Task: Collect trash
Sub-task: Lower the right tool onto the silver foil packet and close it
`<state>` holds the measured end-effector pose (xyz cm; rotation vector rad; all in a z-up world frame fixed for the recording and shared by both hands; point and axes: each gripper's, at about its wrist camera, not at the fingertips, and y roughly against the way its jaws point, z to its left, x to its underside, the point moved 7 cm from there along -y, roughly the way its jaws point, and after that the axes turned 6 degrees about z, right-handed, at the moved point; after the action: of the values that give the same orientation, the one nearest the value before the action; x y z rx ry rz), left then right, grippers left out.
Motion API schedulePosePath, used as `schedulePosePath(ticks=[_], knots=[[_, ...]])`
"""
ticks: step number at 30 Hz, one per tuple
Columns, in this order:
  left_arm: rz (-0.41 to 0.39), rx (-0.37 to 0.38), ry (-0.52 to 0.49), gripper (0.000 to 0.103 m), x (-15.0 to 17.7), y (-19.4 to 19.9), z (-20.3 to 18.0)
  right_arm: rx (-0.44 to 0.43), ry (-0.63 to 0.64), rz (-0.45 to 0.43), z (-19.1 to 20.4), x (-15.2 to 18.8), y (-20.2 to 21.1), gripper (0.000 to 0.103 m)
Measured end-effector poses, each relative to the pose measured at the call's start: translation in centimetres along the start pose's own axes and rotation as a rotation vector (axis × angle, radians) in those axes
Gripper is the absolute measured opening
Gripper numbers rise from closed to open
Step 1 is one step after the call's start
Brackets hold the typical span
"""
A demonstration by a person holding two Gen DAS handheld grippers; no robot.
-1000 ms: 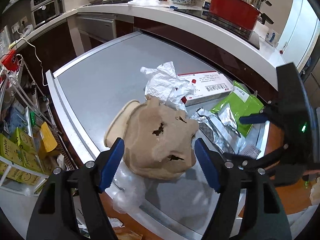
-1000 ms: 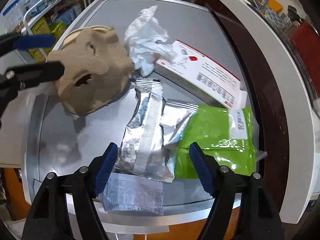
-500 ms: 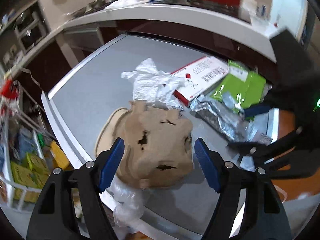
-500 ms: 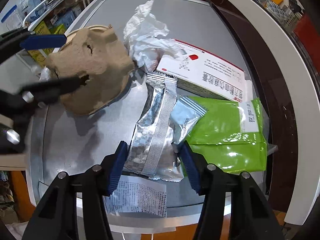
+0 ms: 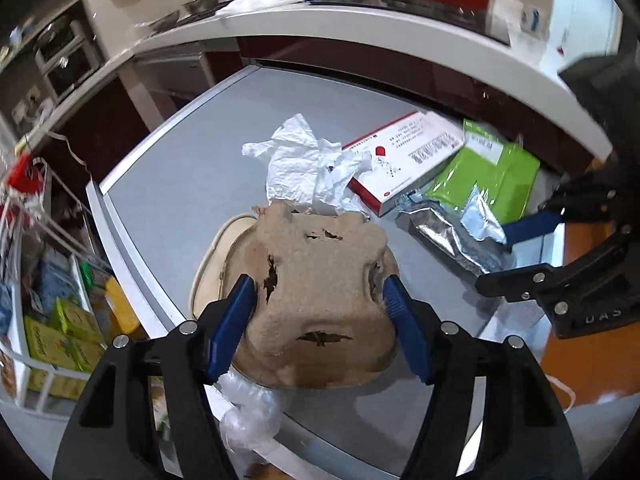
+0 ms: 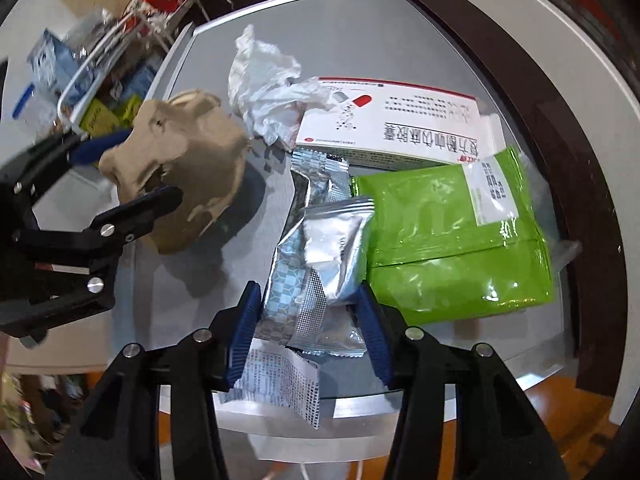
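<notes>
Grey table [image 5: 192, 152], left gripper [image 5: 318, 312] clamping pulp tray [image 5: 320, 280], right gripper [image 6: 308, 320] pinching foil wrappers [image 6: 316, 256]

A: What do the tools look like?

B: The left claw [image 5: 318, 300] has matte black angular arms and blue fingers [image 5: 232, 322] with ribbed inner faces. Round silver screws sit at the joints.

A: And the other?

B: The right claw [image 6: 308, 320] is the same build: black linkage bars, blue ridged pads [image 6: 242, 332], silver screw heads in pairs. From the left wrist view, its black body bears pale raised letters, partly cut off, reading "DAS".
</notes>
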<state>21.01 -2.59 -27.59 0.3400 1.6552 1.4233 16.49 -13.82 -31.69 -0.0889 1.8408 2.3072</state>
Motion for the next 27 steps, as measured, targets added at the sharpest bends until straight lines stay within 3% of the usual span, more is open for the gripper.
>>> schedulePosePath(ticks=[4, 7, 8, 9, 10, 16, 19, 20, 22, 27], knots=[[-0.017, 0.031, 0.067, 0.067, -0.1, 1.0, 0.3, -0.041, -0.030, 0.002, -0.7, 0.2, 0.4, 0.047], [-0.031, 0.036, 0.096, 0.067, -0.3, 1.5, 0.5, 0.003, 0.000, 0.008, -0.5, 0.4, 0.5, 0.049], [-0.031, 0.033, 0.098, 0.067, -0.3, 1.6, 0.4, 0.034, 0.014, 0.013, -0.4, 0.4, 0.7, 0.057], [-0.028, 0.025, 0.097, 0.067, -0.3, 1.6, 0.4, 0.057, 0.017, 0.012, 0.0, 0.6, 0.3, 0.073], [-0.025, 0.020, 0.097, 0.067, -0.3, 1.5, 0.3, 0.077, 0.015, -0.004, 0.1, 0.4, 0.4, 0.078], [-0.031, 0.017, 0.145, 0.067, -0.1, 1.8, 0.9, 0.129, -0.002, -0.033, 1.2, -1.1, -0.1, 0.078], [-0.038, 0.021, 0.163, 0.067, -0.1, 1.9, 1.3, 0.225, 0.035, -0.017, 2.0, -1.6, -1.4, 0.074], [-0.038, 0.021, 0.167, 0.067, -0.1, 2.0, 1.4, 0.226, 0.040, -0.004, 2.0, -1.5, -1.8, 0.065], [-0.039, 0.017, 0.167, 0.067, -0.2, 2.0, 1.6, 0.219, 0.038, 0.018, 2.0, -1.3, -2.8, 0.063], [-0.043, 0.013, 0.172, 0.067, -0.2, 2.0, 2.0, 0.164, 0.060, -0.002, 2.8, -1.5, -2.2, 0.042]])
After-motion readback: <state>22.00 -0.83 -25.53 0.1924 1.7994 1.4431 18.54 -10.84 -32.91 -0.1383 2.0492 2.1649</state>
